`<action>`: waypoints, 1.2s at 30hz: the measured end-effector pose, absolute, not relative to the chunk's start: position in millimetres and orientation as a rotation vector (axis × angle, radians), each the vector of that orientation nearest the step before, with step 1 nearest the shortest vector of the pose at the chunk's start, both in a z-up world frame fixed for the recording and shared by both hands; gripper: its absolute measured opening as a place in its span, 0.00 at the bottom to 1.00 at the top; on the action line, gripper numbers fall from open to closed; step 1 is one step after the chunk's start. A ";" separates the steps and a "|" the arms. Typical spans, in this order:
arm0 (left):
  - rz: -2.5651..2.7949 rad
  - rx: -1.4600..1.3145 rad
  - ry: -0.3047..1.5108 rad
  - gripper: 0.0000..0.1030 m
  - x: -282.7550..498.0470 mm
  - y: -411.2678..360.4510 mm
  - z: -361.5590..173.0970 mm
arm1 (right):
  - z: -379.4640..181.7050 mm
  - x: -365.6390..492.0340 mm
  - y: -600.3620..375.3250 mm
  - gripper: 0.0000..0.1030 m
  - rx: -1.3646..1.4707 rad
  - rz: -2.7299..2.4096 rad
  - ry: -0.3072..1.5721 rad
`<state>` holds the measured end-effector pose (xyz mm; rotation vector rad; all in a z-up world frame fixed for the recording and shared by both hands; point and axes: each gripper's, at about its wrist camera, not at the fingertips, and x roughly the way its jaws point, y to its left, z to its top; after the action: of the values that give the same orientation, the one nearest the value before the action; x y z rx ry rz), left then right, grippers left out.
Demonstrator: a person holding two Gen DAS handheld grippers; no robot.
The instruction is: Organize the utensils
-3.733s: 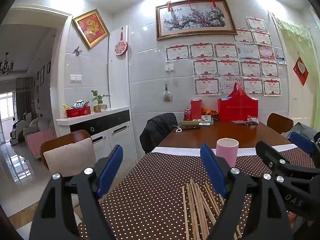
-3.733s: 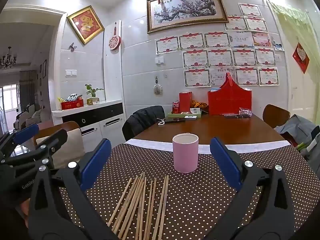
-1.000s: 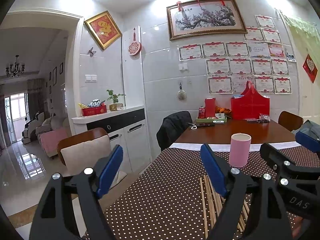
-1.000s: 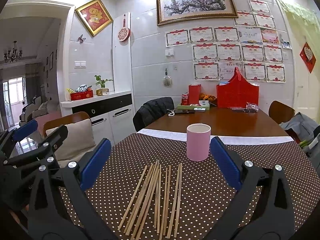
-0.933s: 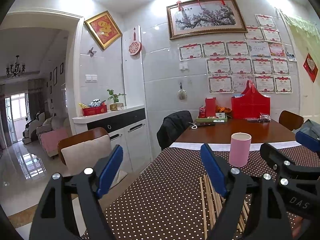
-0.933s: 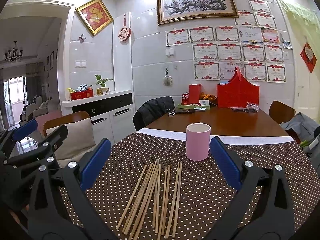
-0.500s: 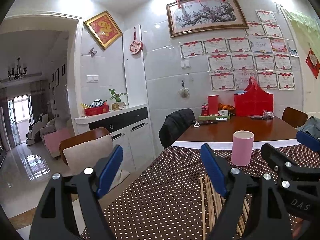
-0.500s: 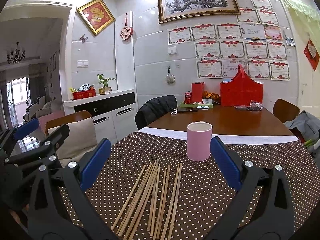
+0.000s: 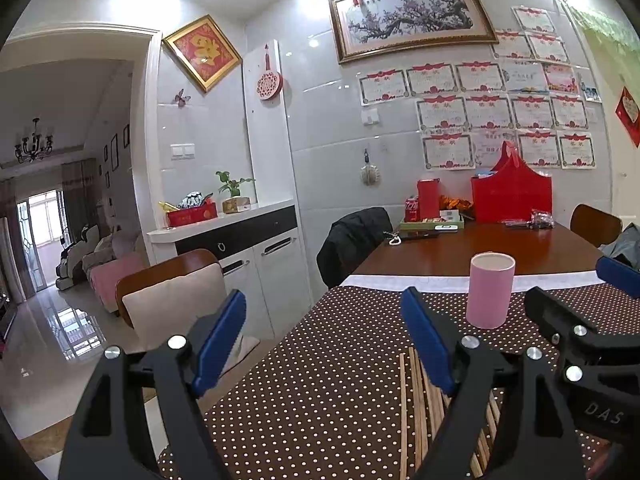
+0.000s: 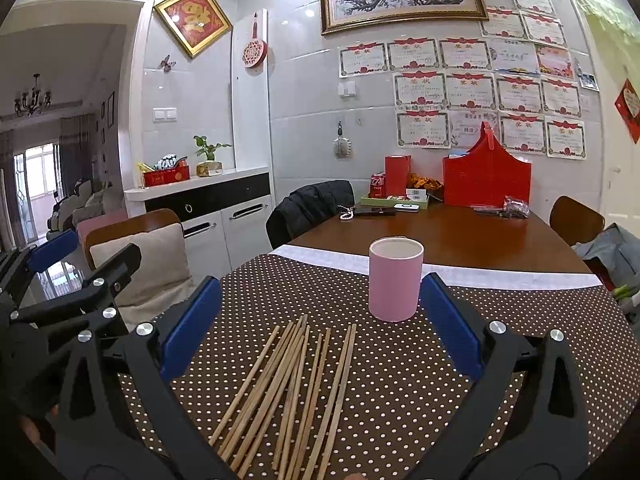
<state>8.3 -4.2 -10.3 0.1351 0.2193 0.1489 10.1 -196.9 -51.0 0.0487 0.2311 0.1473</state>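
Both grippers are drifting slightly since a second ago, nothing grabbed yet. Left gripper [image 9: 322,344] and right gripper [image 10: 318,328] are hanging spread, empty. Chopsticks [image 10: 296,384] are lying loose on the dotted cloth [image 10: 400,380], just before the pink cup [image 10: 395,278].

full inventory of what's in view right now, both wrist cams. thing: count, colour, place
chopsticks: about ten, exact count unclear, light wood, loose on the near tablecloth
cup: 1, pink, upright behind the chopsticks
tablecloth: 1, brown with white dots, near half of the table
table: 1, dark wood
red gift bag: 1, red, far end of the table
red box: 1, red, far end, left of the bag
soda can: 1, red, beside the box
black jacket: 1, over a chair on the left
cushioned chair: 1, wood, beige cushion, left
left gripper: black, blue pads, open, empty
right gripper: black, blue pads, open, empty
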 end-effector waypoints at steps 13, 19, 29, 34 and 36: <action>0.148 0.147 0.267 0.76 35.6 -9.7 -24.1 | -61.5 32.4 -199.9 0.94 0.032 0.166 0.279; 0.104 0.169 0.341 0.76 53.5 -11.2 -37.1 | -71.8 49.4 -203.9 0.94 0.040 0.171 0.370; -0.070 0.192 0.674 0.76 106.0 -10.4 -86.5 | -103.6 87.3 -211.5 0.94 0.022 0.104 0.624; -0.103 0.207 0.835 0.76 128.3 -3.3 -111.6 | -120.5 100.9 -217.2 0.94 -0.010 0.071 0.740; -0.121 0.191 0.886 0.76 133.3 1.2 -121.3 | -127.4 105.5 -217.8 0.94 -0.022 0.071 0.773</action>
<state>133.3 1.2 -121.3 0.1912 0.8857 -0.1210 105.5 -217.8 -127.4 -0.0217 0.7734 0.0705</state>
